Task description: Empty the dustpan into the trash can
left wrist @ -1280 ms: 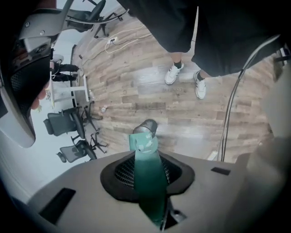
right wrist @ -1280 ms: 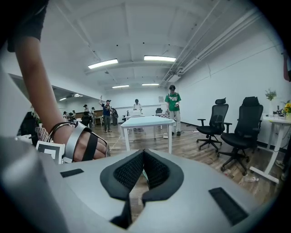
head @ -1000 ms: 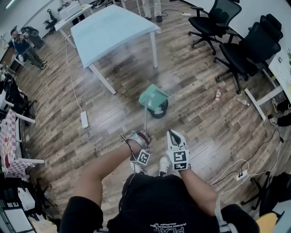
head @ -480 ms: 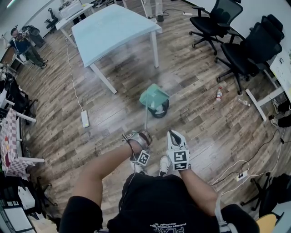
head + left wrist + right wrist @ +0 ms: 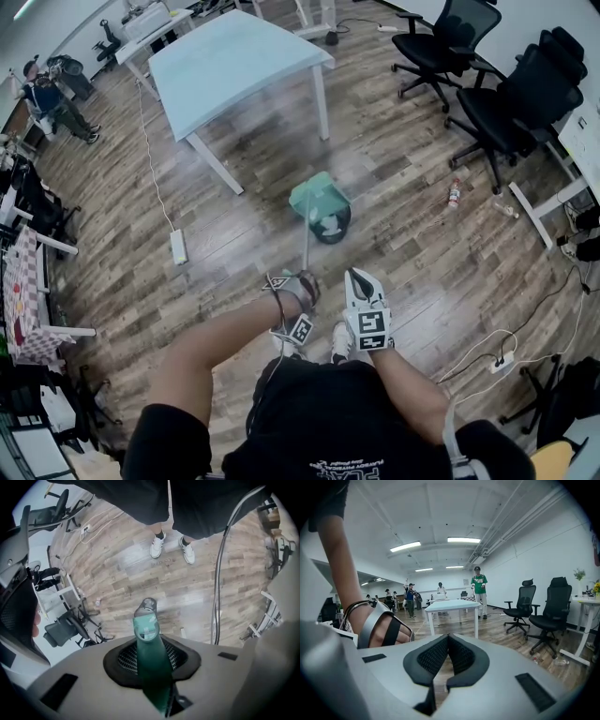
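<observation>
Nearest, two bare forearms are seen reaching forward over a dark lap, each strapped to a hand-held gripper. The right hand-held gripper [image 5: 361, 281] is held idle beside the left one, its jaws brought together with the tips touching and nothing between them. The left hand-held gripper [image 5: 300, 284] is clamped on the end of a long thin handle [image 5: 306, 248], which is angled down and away towards the floor [image 5: 234, 281]. At the far end of that handle, the green dustpan [image 5: 317, 195] is held tilted over the rim of a small round black trash can [image 5: 333, 228] standing on the wooden floor. Something pale is visible inside the can; whether pan and can touch cannot be told. To the left, a white power strip [image 5: 178, 247] is laid on the floor. To the right, a small bottle [image 5: 454, 194] is lying on the boards. Farther back, a pale blue table [image 5: 225, 66] and black office chairs [image 5: 511, 103] are placed.
</observation>
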Demonstrator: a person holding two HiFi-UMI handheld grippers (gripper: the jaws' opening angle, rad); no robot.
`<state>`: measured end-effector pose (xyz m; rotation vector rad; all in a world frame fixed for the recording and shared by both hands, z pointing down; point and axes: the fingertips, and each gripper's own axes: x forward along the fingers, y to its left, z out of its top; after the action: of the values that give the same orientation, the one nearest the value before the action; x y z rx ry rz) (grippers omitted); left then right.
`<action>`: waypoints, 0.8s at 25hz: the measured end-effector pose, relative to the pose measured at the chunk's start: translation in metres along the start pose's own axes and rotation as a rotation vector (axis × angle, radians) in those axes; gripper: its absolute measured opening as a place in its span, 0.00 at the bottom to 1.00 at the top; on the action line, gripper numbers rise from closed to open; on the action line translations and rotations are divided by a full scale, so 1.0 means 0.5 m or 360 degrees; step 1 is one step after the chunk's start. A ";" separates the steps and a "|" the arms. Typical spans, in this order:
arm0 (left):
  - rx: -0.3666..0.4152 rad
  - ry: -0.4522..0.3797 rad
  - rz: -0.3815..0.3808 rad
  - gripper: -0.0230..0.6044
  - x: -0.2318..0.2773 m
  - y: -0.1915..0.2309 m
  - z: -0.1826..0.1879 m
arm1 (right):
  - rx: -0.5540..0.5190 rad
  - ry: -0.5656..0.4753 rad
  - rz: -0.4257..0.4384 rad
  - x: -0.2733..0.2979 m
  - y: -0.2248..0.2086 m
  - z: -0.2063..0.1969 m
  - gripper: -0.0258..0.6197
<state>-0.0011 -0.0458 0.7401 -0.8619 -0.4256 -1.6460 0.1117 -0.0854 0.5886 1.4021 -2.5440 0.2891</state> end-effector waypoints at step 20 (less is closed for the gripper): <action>-0.0215 -0.0043 0.0000 0.20 0.014 0.001 0.003 | 0.0005 0.0017 0.0010 0.006 -0.002 -0.009 0.08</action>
<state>-0.0004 -0.0496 0.7460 -0.9854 -0.3359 -1.6794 0.1115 -0.0870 0.5936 1.3901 -2.5412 0.3010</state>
